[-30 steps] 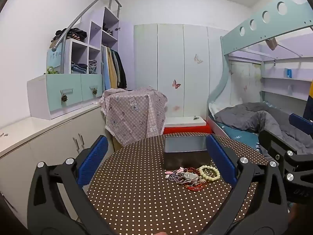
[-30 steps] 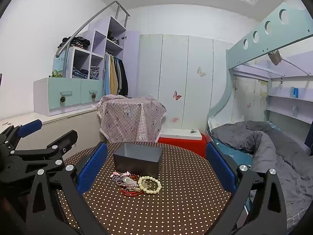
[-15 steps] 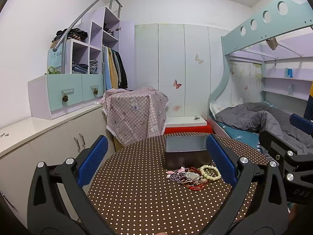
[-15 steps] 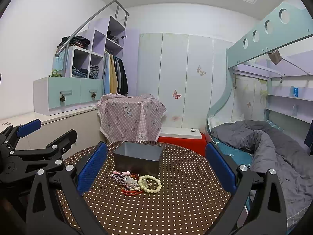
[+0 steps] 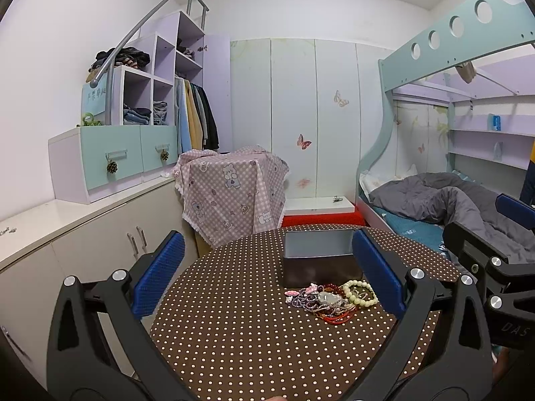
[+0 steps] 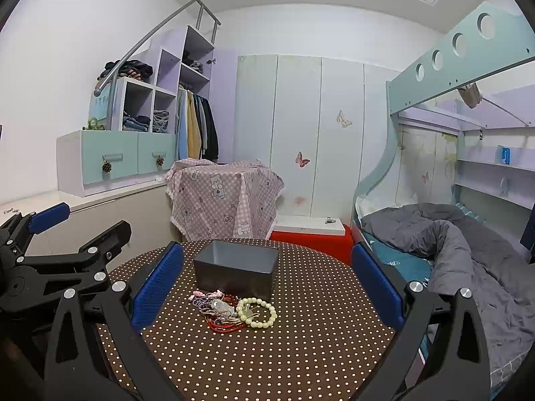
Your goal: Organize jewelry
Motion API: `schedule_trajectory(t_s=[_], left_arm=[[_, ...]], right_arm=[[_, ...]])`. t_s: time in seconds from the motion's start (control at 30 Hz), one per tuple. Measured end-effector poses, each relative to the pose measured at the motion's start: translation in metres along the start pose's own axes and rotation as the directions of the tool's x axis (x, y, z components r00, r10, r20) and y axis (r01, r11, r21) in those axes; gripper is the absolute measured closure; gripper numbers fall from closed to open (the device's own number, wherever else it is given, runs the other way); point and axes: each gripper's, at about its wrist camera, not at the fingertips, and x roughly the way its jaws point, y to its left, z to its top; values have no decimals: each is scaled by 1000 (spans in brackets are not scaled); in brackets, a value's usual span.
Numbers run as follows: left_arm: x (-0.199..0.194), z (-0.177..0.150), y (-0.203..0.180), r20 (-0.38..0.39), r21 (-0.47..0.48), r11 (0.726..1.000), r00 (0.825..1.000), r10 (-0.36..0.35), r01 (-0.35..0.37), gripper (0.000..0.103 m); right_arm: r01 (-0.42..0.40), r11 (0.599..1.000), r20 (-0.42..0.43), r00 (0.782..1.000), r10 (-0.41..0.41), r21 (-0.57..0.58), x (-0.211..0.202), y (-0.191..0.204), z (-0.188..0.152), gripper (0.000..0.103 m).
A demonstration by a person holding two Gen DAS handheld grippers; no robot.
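A tangled pile of jewelry (image 5: pixel 329 302) lies on the round brown polka-dot table (image 5: pixel 234 327), with a pale bead bracelet (image 5: pixel 360 293) at its right and red cords at its front. It also shows in the right wrist view (image 6: pixel 227 312), with the bead bracelet (image 6: pixel 256 312) beside it. A dark grey open box (image 6: pixel 236 269) stands just behind the pile, and shows in the left wrist view (image 5: pixel 319 257). My left gripper (image 5: pixel 267 277) is open and empty, left of the pile. My right gripper (image 6: pixel 267 284) is open and empty, with the pile between its fingers' lines.
A stool draped in pink checked cloth (image 6: pixel 227 197) stands behind the table. White cabinets (image 5: pixel 83 230) run along the left wall. A bunk bed with a grey duvet (image 6: pixel 451 234) is at the right. A red and white low box (image 6: pixel 311 234) sits behind the table.
Both views have shifted very slightly; the left gripper drifted a little left. Both grippers stay open and the jewelry has not moved.
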Motion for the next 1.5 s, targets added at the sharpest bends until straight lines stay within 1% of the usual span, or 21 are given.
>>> schedule_trajectory(t_s=[0.63, 0.83, 1.13, 1.33, 1.5], left_arm=[[6, -2, 0, -6, 6, 1000, 1000, 8, -8, 5], [7, -3, 0, -7, 10, 1000, 1000, 12, -12, 5], [6, -5, -3, -18, 16, 1000, 1000, 15, -15, 5], [9, -7, -2, -33, 1, 1000, 999, 12, -12, 5], [12, -8, -2, -43, -2, 1000, 999, 10, -10, 5]], right_arm=[[-2, 1000, -7, 1000, 2, 1, 1, 1, 1, 7], [-10, 1000, -27, 1000, 11, 24, 2, -2, 2, 7], [-12, 1000, -35, 999, 13, 25, 3, -2, 0, 7], [-19, 1000, -69, 997, 21, 16, 10, -1, -5, 7], [-21, 1000, -75, 997, 23, 17, 13, -2, -7, 7]])
